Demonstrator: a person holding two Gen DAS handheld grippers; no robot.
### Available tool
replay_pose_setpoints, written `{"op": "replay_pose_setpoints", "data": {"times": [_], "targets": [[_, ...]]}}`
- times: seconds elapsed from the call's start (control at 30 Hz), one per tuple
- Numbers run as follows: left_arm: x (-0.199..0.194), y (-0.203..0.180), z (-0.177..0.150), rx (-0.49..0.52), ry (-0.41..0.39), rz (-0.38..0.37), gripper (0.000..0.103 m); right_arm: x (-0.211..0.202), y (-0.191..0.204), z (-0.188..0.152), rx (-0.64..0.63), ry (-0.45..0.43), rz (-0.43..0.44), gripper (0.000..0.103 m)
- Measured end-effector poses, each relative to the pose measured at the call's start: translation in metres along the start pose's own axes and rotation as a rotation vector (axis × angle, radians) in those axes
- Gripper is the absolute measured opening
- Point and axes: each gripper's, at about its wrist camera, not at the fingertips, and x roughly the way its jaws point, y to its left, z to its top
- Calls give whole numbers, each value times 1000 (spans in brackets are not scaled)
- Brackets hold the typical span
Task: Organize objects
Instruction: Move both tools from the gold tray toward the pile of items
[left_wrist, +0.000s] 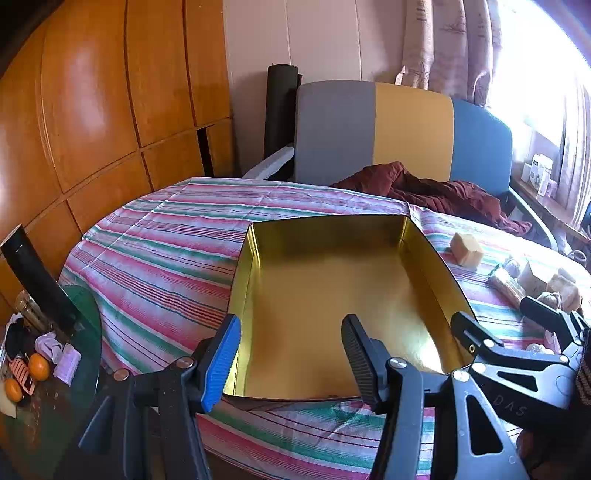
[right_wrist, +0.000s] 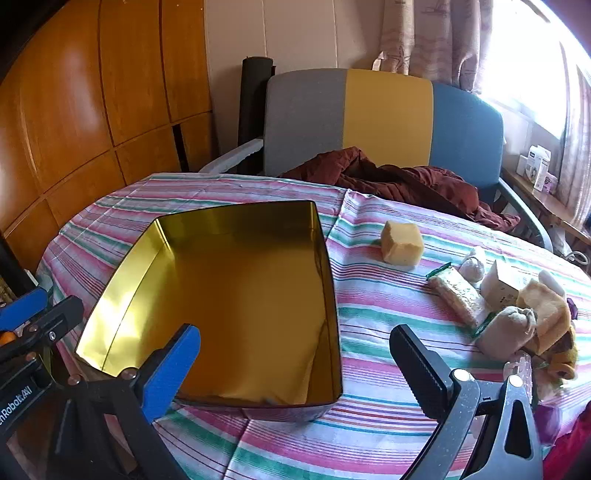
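Nothing is sorted yet: the gold tin box (right_wrist: 221, 295) sits empty on the striped tablecloth (right_wrist: 369, 332), soap block (right_wrist: 402, 243) and pouches (right_wrist: 506, 332) lie beside it, while the left gripper (left_wrist: 291, 354) and right gripper (right_wrist: 295, 365) both gape empty.

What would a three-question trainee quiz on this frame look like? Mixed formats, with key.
1. True or false: the gold-lined rectangular metal tin on the striped tablecloth has nothing inside it.
2. Multiple choice: the loose yellow cube-shaped block lies (A) inside the tin, (B) on the cloth apart from the tin, (C) between the right gripper's fingers.
3. Fill in: the right gripper is ____ and holds nothing; so is the left gripper.

Key: 1 true; 2 B; 3 open.
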Motion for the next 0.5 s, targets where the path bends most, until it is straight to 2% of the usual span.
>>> {"op": "replay_pose_setpoints", "data": {"times": [0.33,0.5], "targets": [[8,-14,0,47,29,-21,58,1,-18,0,24,1,-23,103],[18,-23,-2,91,76,-109,58,1,-28,0,38,2,-49,103]]}}
